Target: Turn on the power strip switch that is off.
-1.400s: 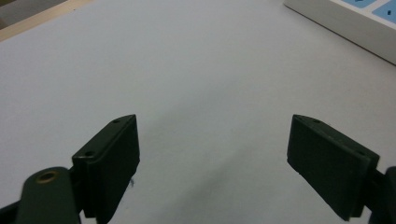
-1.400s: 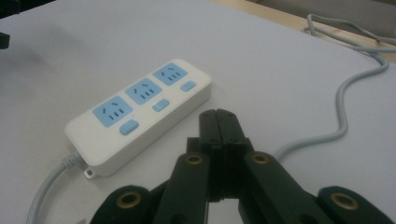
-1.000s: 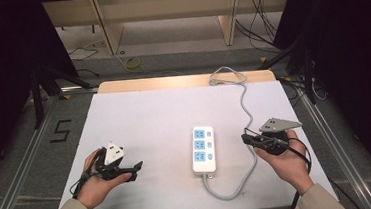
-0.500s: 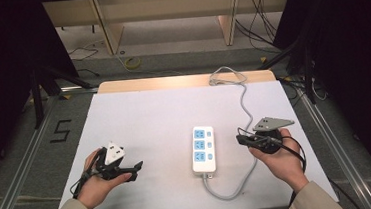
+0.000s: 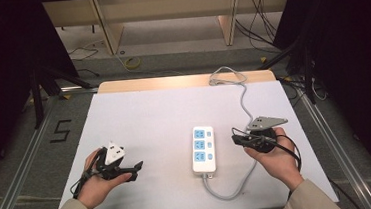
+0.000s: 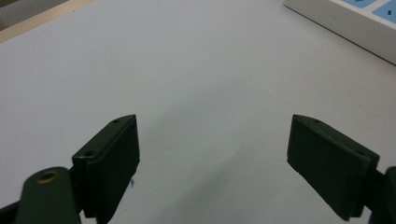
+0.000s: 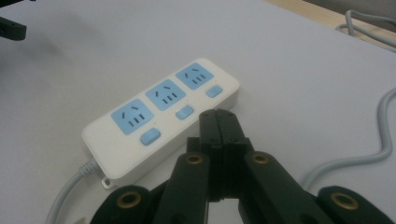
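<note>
White power strip (image 5: pixel 203 149) mid-table | right tool (image 5: pixel 236 136) closed beside | left tool (image 5: pixel 137 169) wide, apart

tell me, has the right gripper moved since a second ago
Yes. In the high view the right gripper has shifted slightly left, closing on the power strip, which lies where it was. Its jaws are shut and empty.

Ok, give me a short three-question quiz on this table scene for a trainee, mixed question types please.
1. True or false: the right gripper has its black jaws pressed together with nothing between them.
2. How many blue sockets does the white plastic power strip have?
A. two
B. three
C. four
3. Fill in: the left gripper has its jaws spread wide over the bare ______ tabletop.

Key:
1. true
2. B
3. white
</note>
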Demonstrator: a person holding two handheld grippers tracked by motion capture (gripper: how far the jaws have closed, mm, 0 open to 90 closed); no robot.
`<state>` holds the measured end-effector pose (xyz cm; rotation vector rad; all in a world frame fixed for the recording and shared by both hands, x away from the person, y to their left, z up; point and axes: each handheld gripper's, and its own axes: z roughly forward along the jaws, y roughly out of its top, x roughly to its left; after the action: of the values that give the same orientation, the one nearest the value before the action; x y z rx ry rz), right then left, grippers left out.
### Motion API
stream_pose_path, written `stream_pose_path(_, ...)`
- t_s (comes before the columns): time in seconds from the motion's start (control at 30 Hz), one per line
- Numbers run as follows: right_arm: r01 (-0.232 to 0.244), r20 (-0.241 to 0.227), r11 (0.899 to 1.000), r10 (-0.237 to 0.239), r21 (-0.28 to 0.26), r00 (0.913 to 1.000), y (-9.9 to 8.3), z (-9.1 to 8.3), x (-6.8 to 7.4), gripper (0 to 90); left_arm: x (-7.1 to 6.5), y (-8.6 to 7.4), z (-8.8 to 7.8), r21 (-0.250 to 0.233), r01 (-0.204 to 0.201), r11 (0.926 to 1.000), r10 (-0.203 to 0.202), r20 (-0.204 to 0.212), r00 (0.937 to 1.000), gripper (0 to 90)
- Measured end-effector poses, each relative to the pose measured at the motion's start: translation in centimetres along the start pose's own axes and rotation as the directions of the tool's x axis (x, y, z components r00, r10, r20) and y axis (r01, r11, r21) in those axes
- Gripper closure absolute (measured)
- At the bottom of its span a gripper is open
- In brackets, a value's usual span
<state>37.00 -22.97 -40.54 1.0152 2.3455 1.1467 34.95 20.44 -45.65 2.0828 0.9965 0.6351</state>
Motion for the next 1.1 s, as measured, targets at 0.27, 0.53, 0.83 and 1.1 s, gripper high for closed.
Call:
stream_pose_path(0.27,-0.001,-0.01,1.0,0.001,0.012,1.0,0.3,0.4,0.3,90.0,0.0,0.0,0.0,-0.001,-0.002,1.0,0.002,0.0,1.0,16.8)
stream_pose_path(0.53,-0.007,-0.021,1.0,0.007,0.026,0.9997,0.7,0.9,0.6,90.0,0.0,0.0,0.0,0.001,-0.001,1.0,0.001,0.001,1.0,16.8)
stream_pose_path(0.83,-0.004,-0.03,0.999,0.006,0.046,0.9995,1.1,1.4,0.9,90.0,0.0,0.0,0.0,0.001,-0.002,1.0,0.002,0.002,1.0,16.8)
stream_pose_path(1.1,-0.011,-0.041,0.998,0.014,0.065,0.9991,1.3,1.9,1.1,90.0,0.0,0.0,0.0,0.001,-0.002,1.0,0.002,0.002,1.0,16.8)
